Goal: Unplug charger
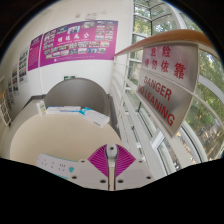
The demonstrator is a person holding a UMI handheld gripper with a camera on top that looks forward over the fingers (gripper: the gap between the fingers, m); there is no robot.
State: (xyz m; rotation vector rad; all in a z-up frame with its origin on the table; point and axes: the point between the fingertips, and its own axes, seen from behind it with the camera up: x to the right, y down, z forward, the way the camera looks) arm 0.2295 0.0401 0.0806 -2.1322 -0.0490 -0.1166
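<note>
My gripper [111,156] is shut, its magenta pads drawn together into a narrow V. A small white piece, which looks like the charger [111,149], is pinched between the fingertips; only its top end shows. A white power strip [55,165] with green marks lies on the beige table [45,135], low and to the left of the fingers and apart from them. No cord is visible between the charger and the strip.
A white box-like object [96,117] lies further out on the table. A red and white danger sign [165,88] hangs close on the right, in front of windows. Pink posters [70,42] cover the far wall.
</note>
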